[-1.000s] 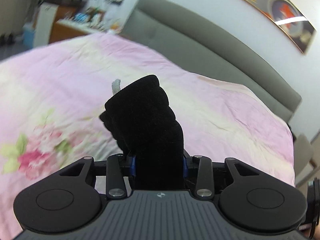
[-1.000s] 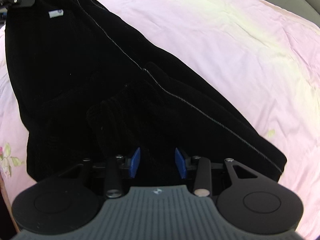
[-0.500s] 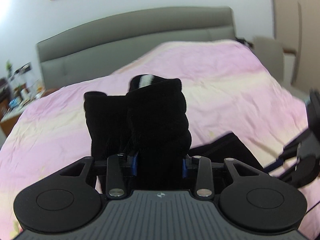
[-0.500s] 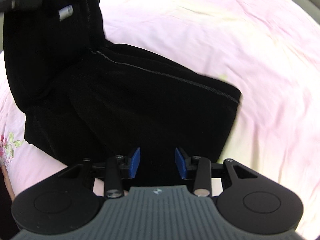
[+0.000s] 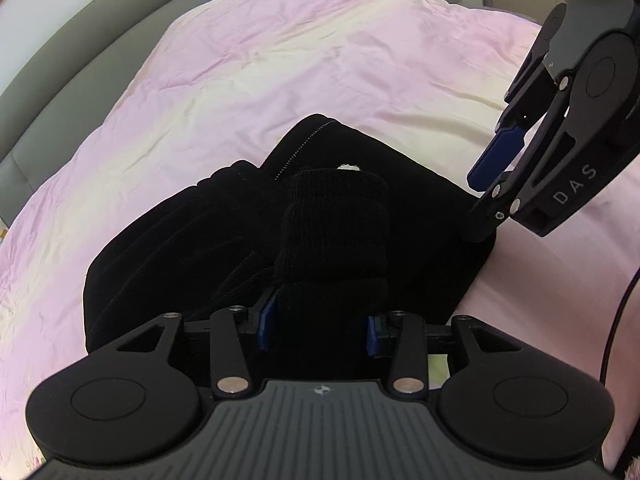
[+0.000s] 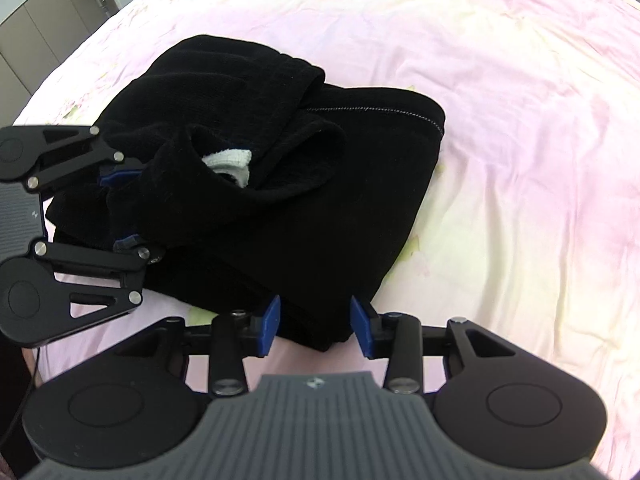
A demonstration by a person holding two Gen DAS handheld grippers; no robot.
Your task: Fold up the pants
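Note:
The black pants (image 6: 340, 168) lie in a folded bundle on the pink bed sheet (image 6: 520, 120), a thin grey seam along the top fold. My left gripper (image 5: 320, 326) points down at the bundle with the bunched waistband (image 5: 332, 232) between its blue pads; its jaws are opening and the cloth still fills the gap. A white tag (image 6: 228, 160) shows inside the waistband. The left gripper (image 6: 120, 208) also appears at the left edge of the right wrist view. My right gripper (image 6: 316, 326) has the near corner of the pants between its pads; the right gripper (image 5: 480, 196) touches the bundle's right edge.
A grey padded headboard (image 5: 60, 80) runs behind the bed at the upper left. Pale cabinets and a cluttered counter (image 6: 52, 32) stand beyond the bed's far side. A thin cable (image 5: 612, 320) hangs at the right. Bare sheet surrounds the bundle.
My left gripper swung across and down with the waistband, laying it over the legs. The long spread-out pants have become a compact bundle. The right gripper shifted sideways with its corner.

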